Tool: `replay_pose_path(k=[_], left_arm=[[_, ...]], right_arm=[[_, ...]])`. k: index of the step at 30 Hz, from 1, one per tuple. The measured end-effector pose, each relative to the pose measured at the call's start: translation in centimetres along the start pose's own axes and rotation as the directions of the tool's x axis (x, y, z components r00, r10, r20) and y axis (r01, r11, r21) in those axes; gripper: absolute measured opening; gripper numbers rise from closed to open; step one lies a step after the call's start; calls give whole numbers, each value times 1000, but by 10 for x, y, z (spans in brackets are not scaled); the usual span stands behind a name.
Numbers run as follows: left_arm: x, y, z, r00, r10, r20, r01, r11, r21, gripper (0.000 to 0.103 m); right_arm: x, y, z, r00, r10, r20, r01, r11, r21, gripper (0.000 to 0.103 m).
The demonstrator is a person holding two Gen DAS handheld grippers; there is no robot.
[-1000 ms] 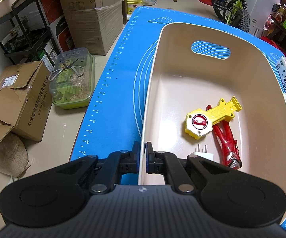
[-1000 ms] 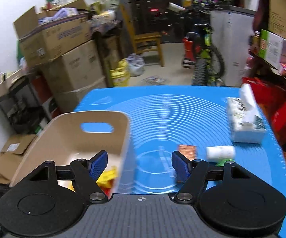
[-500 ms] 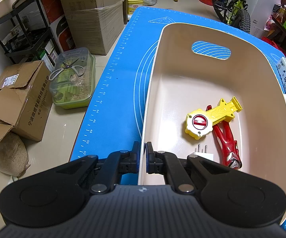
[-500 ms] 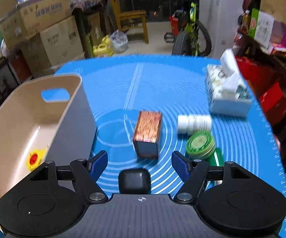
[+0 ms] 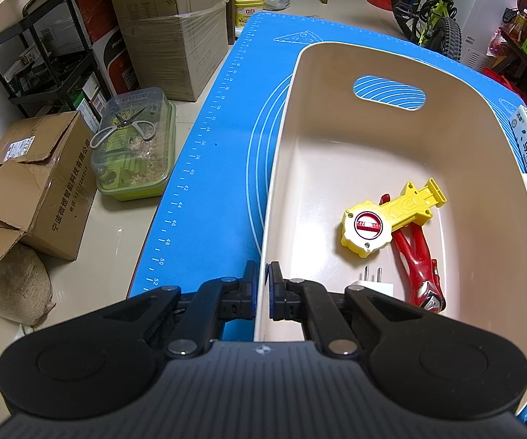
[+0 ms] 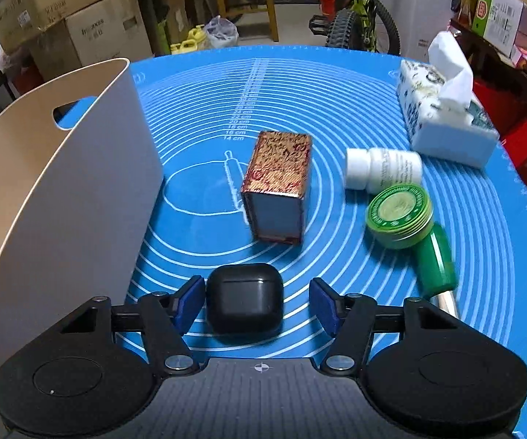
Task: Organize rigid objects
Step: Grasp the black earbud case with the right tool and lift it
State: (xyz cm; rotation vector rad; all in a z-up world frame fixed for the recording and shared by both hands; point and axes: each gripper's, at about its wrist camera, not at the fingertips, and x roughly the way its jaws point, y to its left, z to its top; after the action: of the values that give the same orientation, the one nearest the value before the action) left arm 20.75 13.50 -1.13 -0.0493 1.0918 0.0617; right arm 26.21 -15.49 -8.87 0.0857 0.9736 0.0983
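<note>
Black case (image 6: pixel 244 299): laid on the blue mat (image 6: pixel 336 109), just beside the bin's outer wall, between the two blue pads of the right gripper (image 6: pixel 258 305).
Right gripper: jaws have just been closing; the left pad is seen at the case's side, while a gap is left at the right pad, so the case is not yet clamped.
Left gripper (image 5: pixel 261 291): closed tight on the near wall of the beige bin (image 5: pixel 281 168), one finger outside and one inside.
Bin contents: a yellow toy (image 5: pixel 384 219) is laid across a red toy (image 5: pixel 418 267); a white plug (image 5: pixel 371 287) is set beside them.
Mat, beyond the case: a patterned box (image 6: pixel 279 186), a white bottle (image 6: pixel 384 168), a green tin (image 6: pixel 398 216) resting on a green-handled tool (image 6: pixel 437 259), and a tissue pack (image 6: pixel 446 109).
</note>
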Motion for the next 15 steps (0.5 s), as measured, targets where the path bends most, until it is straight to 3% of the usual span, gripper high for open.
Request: replay_pose_path(k=[2,4,10,15], left_arm=[[0,0,0,1000,0,0,0,1000,0,8],[0,0,0,1000,0,0,0,1000,0,8],[0,0,0,1000,0,0,0,1000,1,8],[0,0,0,1000,1,0,-1,1000,0,8]], right_arm=[[2,3,-3,1000,-10,6,10,1000,-15,63],[3,6,-3,1000,-14,9,15,999,-33,53],[0,6,-4,999,-29,18,29,999,-33,53],[-20,6,4,996,-27,81,28,1000,-11,53]])
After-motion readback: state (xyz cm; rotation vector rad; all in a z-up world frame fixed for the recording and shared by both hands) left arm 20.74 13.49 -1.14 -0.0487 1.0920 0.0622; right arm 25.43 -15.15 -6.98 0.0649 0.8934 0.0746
